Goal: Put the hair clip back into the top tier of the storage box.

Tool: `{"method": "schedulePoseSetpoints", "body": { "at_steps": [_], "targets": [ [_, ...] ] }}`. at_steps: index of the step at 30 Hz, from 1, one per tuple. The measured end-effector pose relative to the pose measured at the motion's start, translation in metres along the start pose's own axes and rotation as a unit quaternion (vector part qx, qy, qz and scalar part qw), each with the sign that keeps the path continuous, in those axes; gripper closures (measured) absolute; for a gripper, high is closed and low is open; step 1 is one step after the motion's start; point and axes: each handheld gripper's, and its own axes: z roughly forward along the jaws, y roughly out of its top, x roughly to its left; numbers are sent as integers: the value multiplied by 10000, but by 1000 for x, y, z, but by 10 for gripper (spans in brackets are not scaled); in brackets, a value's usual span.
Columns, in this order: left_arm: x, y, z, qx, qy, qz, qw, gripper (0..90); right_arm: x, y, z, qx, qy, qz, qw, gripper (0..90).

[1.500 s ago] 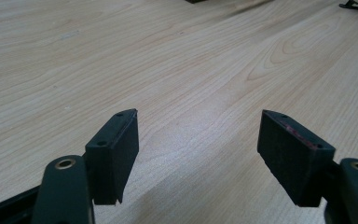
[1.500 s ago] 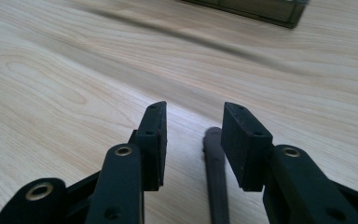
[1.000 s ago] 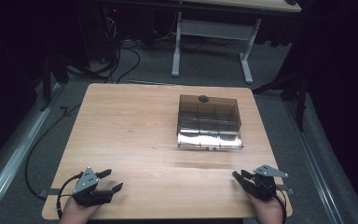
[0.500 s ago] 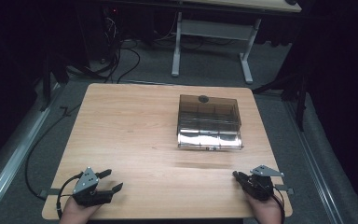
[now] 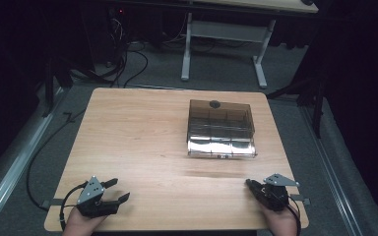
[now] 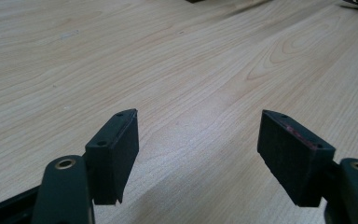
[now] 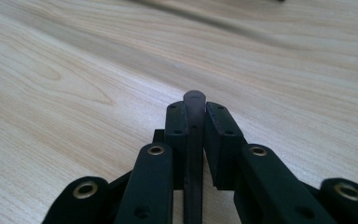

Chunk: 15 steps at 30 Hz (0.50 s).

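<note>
We note a smoky translucent compartmented box [image 5: 220, 128] on the bench [image 5: 138, 132]; left gripper [image 5: 114, 190] spread, right gripper [image 5: 251, 185] pinching a thin dark strip [image 7: 194, 140].

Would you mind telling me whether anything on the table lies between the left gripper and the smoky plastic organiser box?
Nothing visible does. The left gripper sits at the near left corner with its jaws open, and the organiser box stands toward the far right of the table. Bare wood lies between them. The right gripper is off to the side, near the right edge.
</note>
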Motion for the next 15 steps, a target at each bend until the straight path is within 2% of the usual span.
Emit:
{"method": "schedulePoseSetpoints", "body": {
  "at_steps": [6, 12, 15],
  "targets": [
    [0, 0, 0, 2, 2, -3, 10000, 297, 10, 7, -3, -106, 54, -184, 9998, 801],
    [0, 0, 0, 5, 6, -3, 10000, 297, 32, 15, 3, -84, 327, -441, 9985, 801],
    [0, 0, 0, 4, 4, -3, 10000, 297, 38, 17, 7, -71, 416, -490, 9979, 800]
  ]
}}
